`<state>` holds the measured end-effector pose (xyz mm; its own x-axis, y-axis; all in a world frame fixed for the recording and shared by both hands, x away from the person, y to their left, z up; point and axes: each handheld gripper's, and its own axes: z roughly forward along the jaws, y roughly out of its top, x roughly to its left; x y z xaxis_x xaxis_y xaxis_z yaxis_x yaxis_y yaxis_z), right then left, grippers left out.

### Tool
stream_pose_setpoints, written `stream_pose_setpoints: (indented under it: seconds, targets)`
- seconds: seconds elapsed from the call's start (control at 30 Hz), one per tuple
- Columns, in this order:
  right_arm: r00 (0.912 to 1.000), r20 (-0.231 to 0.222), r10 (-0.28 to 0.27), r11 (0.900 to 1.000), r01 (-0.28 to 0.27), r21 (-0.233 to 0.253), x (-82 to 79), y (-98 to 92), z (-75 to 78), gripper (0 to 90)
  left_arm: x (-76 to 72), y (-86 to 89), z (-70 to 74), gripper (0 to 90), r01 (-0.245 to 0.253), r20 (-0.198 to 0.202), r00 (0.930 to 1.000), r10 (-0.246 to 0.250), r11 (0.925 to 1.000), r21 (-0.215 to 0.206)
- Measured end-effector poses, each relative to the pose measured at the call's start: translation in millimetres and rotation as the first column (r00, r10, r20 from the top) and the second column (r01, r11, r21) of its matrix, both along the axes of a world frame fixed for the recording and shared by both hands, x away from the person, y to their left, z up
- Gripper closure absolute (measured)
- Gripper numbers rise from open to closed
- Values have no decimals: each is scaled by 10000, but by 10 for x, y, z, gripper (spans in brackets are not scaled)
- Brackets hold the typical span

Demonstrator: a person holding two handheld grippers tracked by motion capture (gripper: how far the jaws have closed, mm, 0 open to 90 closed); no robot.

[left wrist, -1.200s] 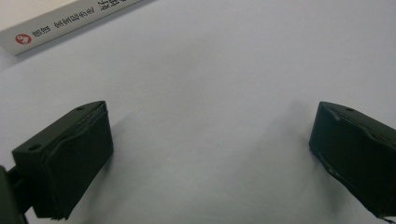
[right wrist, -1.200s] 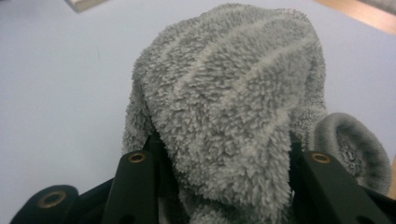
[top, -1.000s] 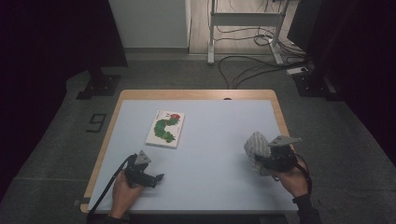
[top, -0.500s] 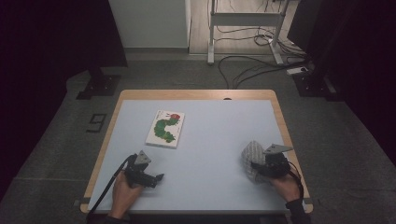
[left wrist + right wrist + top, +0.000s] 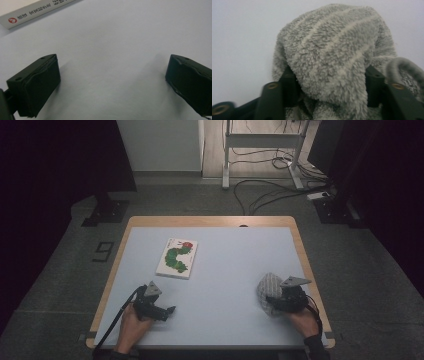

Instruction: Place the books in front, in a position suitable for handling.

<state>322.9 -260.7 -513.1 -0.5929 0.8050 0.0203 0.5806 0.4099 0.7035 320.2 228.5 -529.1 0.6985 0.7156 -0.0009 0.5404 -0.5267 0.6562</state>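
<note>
A picture book (image 5: 177, 258) with a green caterpillar on its white cover lies flat on the pale blue table (image 5: 235, 250), left of centre. My left gripper (image 5: 167, 312) rests low near the front left, open, with bare tabletop between its jaws (image 5: 112, 85). The book's spine (image 5: 32, 12) shows at the upper left of the left gripper view. My right gripper (image 5: 274, 301) sits near the front right, shut on a fuzzy grey striped cloth (image 5: 269, 285). In the right gripper view the cloth (image 5: 332, 50) bulges up between and over the jaws of that gripper (image 5: 332, 86).
The table has a wooden rim (image 5: 210, 221). Beyond it on the grey floor are loose cables (image 5: 270, 185), a white desk frame (image 5: 260, 140) and a black stand base (image 5: 105, 212). Bare tabletop spans the middle between the two hands.
My right gripper has carried the grey cloth back toward the table's near edge and lower. The left gripper and the book have stayed put.
</note>
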Motion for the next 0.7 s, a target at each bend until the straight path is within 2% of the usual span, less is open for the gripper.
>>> stream_pose_setpoints:
  seconds: [0.07, 0.1, 0.13, 0.17, 0.23, 0.37, 0.5, 0.6, 0.7]
  targets:
    - [10000, -35, -71, 9999, 72, 92, 2, -6, 13, 275, 0, -1, 0, 0, 3, 6, 10000, -3, 10000, 9]
    - [10000, -11, -74, 9998, 74, 172, 1, -10, 32, 193, 0, -1, 1, 0, 3, 2, 10000, -3, 10000, 2]
    - [10000, -11, -74, 9998, 74, 172, 1, -10, 32, 193, 0, -1, 1, 0, 3, 2, 10000, -3, 10000, 2]
    - [9998, 56, -171, 9997, 170, 155, -1, -9, 56, 121, 0, -2, 1, 0, 8, 5, 10000, -8, 10000, 3]
    - [9997, 98, -214, 9996, 212, 178, -5, -9, 73, 127, 0, -2, 1, 0, 5, 0, 10000, -5, 10000, -3]
    - [9990, 385, -237, 9997, 237, 6, -20, -8, 157, 0, 1, -1, 1, 0, 6, -2, 10000, -6, 10000, -9]
    - [9970, 729, -273, 9996, 271, 32, -41, -7, 274, 0, 1, 1, 2, 0, 15, -7, 10000, -15, 10000, -14]
    - [9951, 948, -294, 9989, 258, 395, -35, 9, 390, 0, 1, 2, 4, 0, 39, 1, 10000, -39, 10000, -43]
    - [9941, 1079, -129, 9990, 81, 448, -22, 50, 450, 0, 11, 19, 19, 0, 158, -76, 9998, -159, 9997, -185]
